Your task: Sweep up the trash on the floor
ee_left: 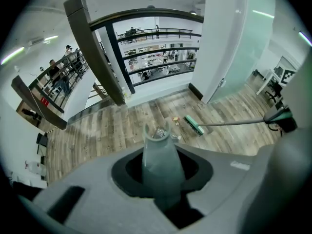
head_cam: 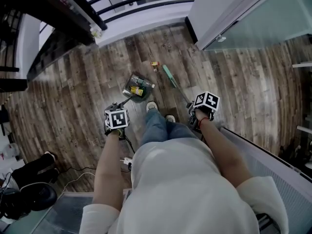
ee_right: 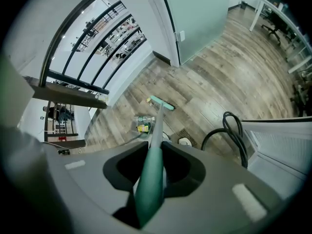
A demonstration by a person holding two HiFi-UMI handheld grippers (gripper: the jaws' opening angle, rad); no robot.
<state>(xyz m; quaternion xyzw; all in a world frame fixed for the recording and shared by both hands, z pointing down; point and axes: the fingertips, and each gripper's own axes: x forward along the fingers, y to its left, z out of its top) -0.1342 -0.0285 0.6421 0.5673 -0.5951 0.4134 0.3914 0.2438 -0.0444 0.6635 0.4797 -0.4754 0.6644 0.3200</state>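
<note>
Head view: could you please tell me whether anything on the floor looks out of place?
One small yellowish scrap lies loose on the wood floor just beyond the broom head, outside the dustpan that holds the other trash. Nothing else stands out.

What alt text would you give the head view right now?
Seen from above, a person's left gripper holds a dustpan containing trash on a wood floor, while the right gripper holds a green broom whose head lies near one small loose scrap.
</note>
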